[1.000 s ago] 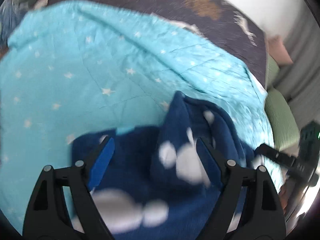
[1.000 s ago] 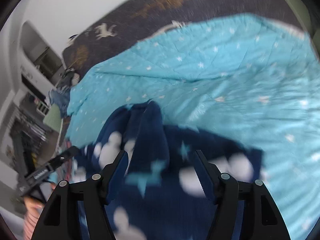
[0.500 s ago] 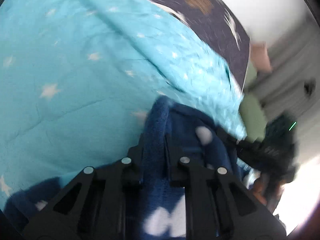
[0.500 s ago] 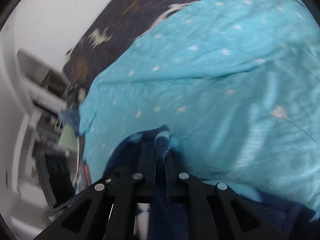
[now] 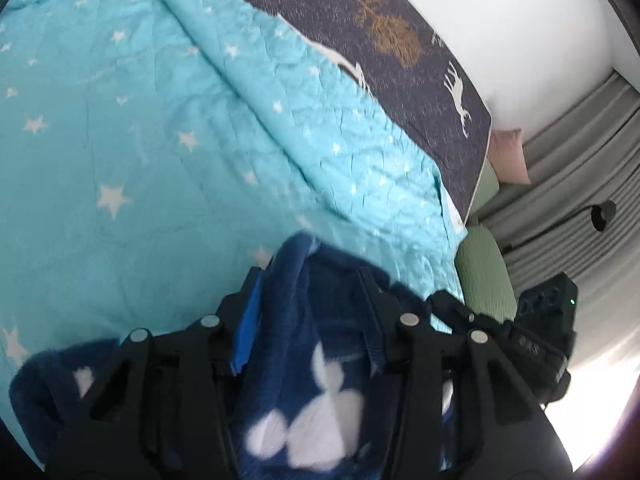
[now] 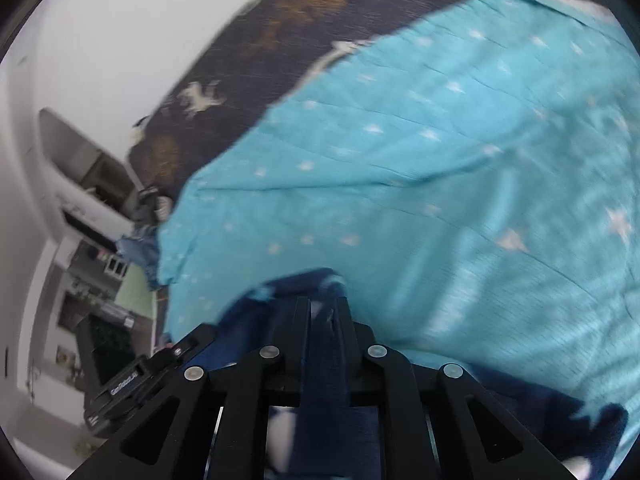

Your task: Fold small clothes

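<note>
**Spotter:** What have you got on the left side?

**Operator:** My left gripper point(image 5: 308, 284) has its fingers spread apart, and a ridge of the navy fleece garment point(image 5: 316, 376) runs up between them. I can't say for sure the pads are touching it. White blotches show on the fleece close to the lens.

**Spotter:** And the right?

**Operator:** My right gripper point(image 6: 323, 308) is pinched tight on a fold of that same garment point(image 6: 324, 360); the cloth stands up between the two fingers. That view is blurred.

**Spotter:** Where does the garment sit?

**Operator:** On the turquoise star quilt point(image 5: 160, 140), near its edge. Beyond the quilt I see a dark blanket with white deer point(image 5: 400, 52), and grey curtains point(image 5: 580, 168) off to the side.
</note>
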Available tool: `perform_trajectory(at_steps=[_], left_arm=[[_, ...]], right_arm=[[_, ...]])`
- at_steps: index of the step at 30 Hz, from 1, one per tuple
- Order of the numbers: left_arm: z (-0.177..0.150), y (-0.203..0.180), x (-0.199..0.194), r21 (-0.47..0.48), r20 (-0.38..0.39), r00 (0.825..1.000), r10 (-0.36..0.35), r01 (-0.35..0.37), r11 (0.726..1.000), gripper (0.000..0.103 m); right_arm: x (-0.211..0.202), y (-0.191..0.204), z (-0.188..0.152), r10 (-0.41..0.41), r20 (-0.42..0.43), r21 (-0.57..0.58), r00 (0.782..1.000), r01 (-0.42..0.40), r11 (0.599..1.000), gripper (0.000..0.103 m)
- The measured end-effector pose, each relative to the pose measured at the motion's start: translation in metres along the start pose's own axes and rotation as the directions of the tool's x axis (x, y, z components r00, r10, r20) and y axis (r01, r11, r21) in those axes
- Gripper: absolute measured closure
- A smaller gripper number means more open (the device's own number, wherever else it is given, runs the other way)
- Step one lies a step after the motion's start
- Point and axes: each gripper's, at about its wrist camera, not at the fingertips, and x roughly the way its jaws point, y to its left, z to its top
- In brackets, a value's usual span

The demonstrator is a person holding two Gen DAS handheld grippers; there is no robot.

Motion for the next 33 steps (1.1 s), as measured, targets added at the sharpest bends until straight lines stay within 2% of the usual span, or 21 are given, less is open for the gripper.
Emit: perform_trajectory(at_steps=[3,4,5,7,8,9,11,13,15,17,19,20,21,22,23,24,26,28,29,31,33], left_arm=[[0.007,-0.002,0.006,-0.011,0.028,1.000,-0.011,0.011,1.000,0.056],[0.008,-0.003,0.012,0.009,0.026,1.000,0.014,-0.014,1.000,0.056],[0.007,-0.002,0.024,0.055,0.011,0.994,0.109,-0.109,0.993,0.056],[0.001,0.008,0.052,0.153,-0.042,0.947,0.318,-0.308,0.939,0.058],[-0.002,0.009,0.050,0.154,-0.011,0.955,0.295,-0.290,0.945,0.058],[-0.001,0.010,0.047,0.141,-0.007,0.960,0.279,-0.276,0.951,0.058],[-0.001,0.006,0.045,0.160,-0.012,0.953,0.304,-0.298,0.941,0.058],[-0.002,-0.002,0.033,0.187,0.004,0.949,0.315,-0.310,0.932,0.059],[-0.007,-0.012,0.003,0.187,0.036,0.971,0.235,-0.238,0.953,0.059],[-0.021,-0.024,-0.035,0.215,0.074,0.987,0.139,-0.152,0.965,0.059],[-0.034,-0.032,-0.050,0.245,0.067,0.993,0.093,-0.107,0.964,0.051],[-0.041,-0.032,-0.048,0.258,0.051,0.993,0.105,-0.114,0.959,0.041],[-0.048,-0.028,-0.037,0.274,0.017,0.983,0.181,-0.178,0.945,0.041],[-0.055,-0.023,-0.026,0.275,-0.021,0.960,0.279,-0.263,0.925,0.041],[-0.064,-0.014,-0.021,0.238,-0.070,0.937,0.343,-0.318,0.918,0.048],[-0.072,-0.010,-0.027,0.195,-0.094,0.947,0.307,-0.285,0.939,0.050],[-0.091,-0.017,-0.064,0.160,-0.083,0.990,0.115,-0.100,0.982,0.049],[-0.108,-0.029,-0.101,0.215,-0.046,0.998,0.036,-0.025,0.976,0.041],[-0.118,-0.033,-0.122,0.245,-0.007,1.000,0.026,-0.023,0.969,0.033],[-0.130,-0.030,-0.153,0.257,0.066,0.997,0.043,-0.059,0.965,0.026],[-0.140,-0.018,-0.176,0.237,0.108,0.993,0.051,-0.076,0.969,0.023]], right_arm=[[0.021,0.020,0.005,0.008,-0.026,-0.037,1.000,-0.009,0.999,0.091],[0.026,0.023,0.004,-0.003,-0.026,-0.051,1.000,0.002,0.999,0.091],[0.032,0.024,0.003,-0.027,-0.026,-0.065,0.999,0.025,0.998,0.091],[0.053,0.017,-0.002,-0.146,-0.056,-0.087,0.988,0.141,0.986,0.093],[0.065,0.007,-0.005,-0.224,-0.078,-0.089,0.972,0.217,0.972,0.096],[0.072,-0.006,-0.009,-0.247,-0.085,-0.078,0.965,0.240,0.967,0.096],[0.066,-0.026,-0.008,-0.130,-0.076,0.026,0.989,0.132,0.991,0.096],[0.056,-0.028,-0.006,-0.119,-0.085,0.055,0.989,0.124,0.991,0.094],[0.030,-0.018,-0.009,-0.124,-0.070,0.039,0.990,0.127,0.991,0.090],[-0.005,-0.002,-0.022,-0.058,-0.058,-0.032,0.997,0.056,0.998,0.090],[-0.032,0.009,-0.037,-0.009,-0.056,-0.102,0.998,0.004,0.995,0.080],[-0.039,0.010,-0.046,-0.003,-0.063,-0.118,0.998,-0.004,0.993,0.076],[-0.038,0.008,-0.058,-0.025,-0.091,-0.117,0.996,0.014,0.993,0.067],[-0.032,0.002,-0.067,-0.084,-0.132,-0.114,0.988,0.069,0.991,0.067],[-0.020,-0.010,-0.077,-0.202,-0.196,-0.111,0.959,0.183,0.977,0.071],[-0.017,-0.017,-0.081,-0.219,-0.219,-0.088,0.951,0.205,0.975,0.078],[-0.046,-0.032,-0.092,-0.115,-0.181,0.020,0.977,0.121,0.992,0.076],[-0.093,-0.029,-0.103,-0.092,-0.124,-0.021,0.988,0.090,0.996,0.070],[-0.113,-0.025,-0.109,-0.133,-0.092,-0.079,0.987,0.126,0.989,0.066],[-0.152,-0.014,-0.127,-0.273,-0.003,-0.222,0.962,0.266,0.938,0.052],[-0.174,-0.010,-0.141,-0.355,0.031,-0.302,0.935,0.347,0.888,0.050]])
